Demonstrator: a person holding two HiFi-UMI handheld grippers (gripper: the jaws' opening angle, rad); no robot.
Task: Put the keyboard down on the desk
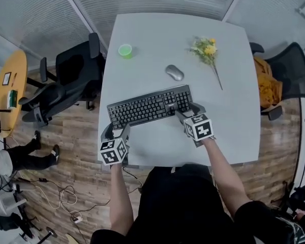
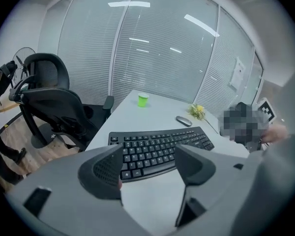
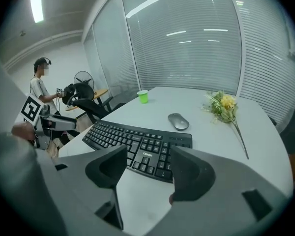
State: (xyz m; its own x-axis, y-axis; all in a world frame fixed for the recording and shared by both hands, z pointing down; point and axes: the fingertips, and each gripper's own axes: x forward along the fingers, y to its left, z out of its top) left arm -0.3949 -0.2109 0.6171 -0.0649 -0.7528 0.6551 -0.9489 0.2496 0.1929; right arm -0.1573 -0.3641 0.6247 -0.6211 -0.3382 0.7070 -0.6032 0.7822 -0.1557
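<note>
Head view: keyboard is laid mid-frame on tabletop; left hand-held gripper and right hand-held gripper are spread wide, empty.

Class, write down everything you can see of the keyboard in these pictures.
The keyboard is black, plastic-looking and full-width, with a number pad at its right end and a gently curved front edge. It lies flat, keys up, on the near half of the white desk, slightly skewed. The left hand-held gripper and right hand-held gripper hang open at its near edge, gripping nothing.
</note>
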